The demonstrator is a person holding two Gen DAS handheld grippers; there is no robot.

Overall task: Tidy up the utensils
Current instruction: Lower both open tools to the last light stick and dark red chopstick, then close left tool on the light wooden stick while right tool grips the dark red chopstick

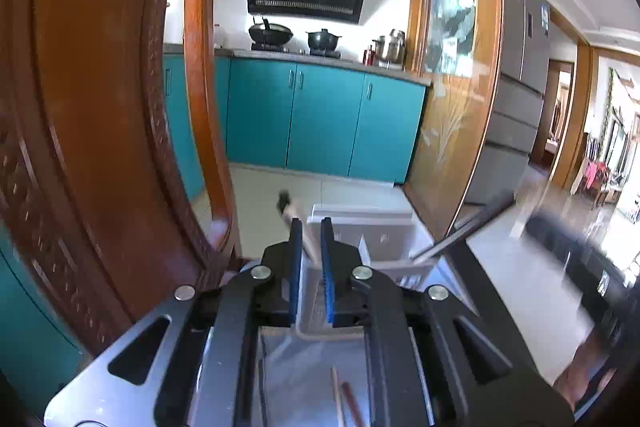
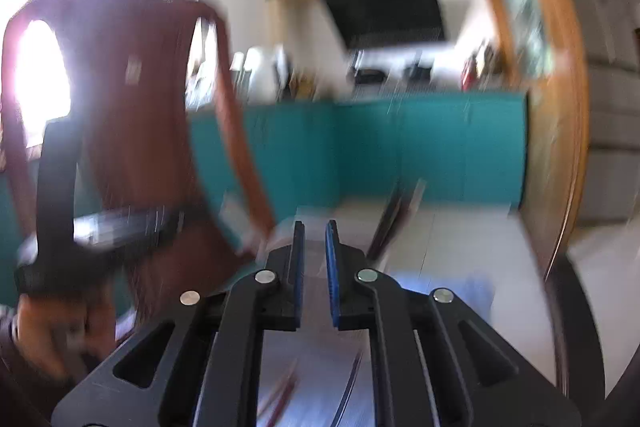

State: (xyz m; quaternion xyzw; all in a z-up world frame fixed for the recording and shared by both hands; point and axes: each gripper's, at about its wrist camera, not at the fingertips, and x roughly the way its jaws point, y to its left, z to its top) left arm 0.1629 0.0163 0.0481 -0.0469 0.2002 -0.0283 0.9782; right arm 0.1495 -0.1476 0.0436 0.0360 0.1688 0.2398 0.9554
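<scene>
My left gripper [image 1: 311,223] is shut on a pale-handled utensil [image 1: 298,223] whose dark end [image 1: 284,202] sticks up and to the left past the fingertips. Just beyond it stands a clear plastic organizer bin [image 1: 368,217] with dividers. A pair of dark chopsticks [image 1: 464,231] slants out of the bin's right side toward my blurred right gripper [image 1: 568,243]. In the right wrist view, my right gripper [image 2: 316,225] has its jaws almost together, and I see nothing between the pads. There the dark chopsticks [image 2: 394,219] lie just right of its fingertips, apart from them.
A carved wooden chair back [image 1: 88,115] rises close on the left. Loose chopsticks [image 1: 340,401] lie on the shiny table [image 1: 312,367] under my left gripper. Teal cabinets [image 1: 320,115], a stove with pots and a glass door [image 1: 452,99] stand beyond. A hand [image 2: 48,331] shows at the left.
</scene>
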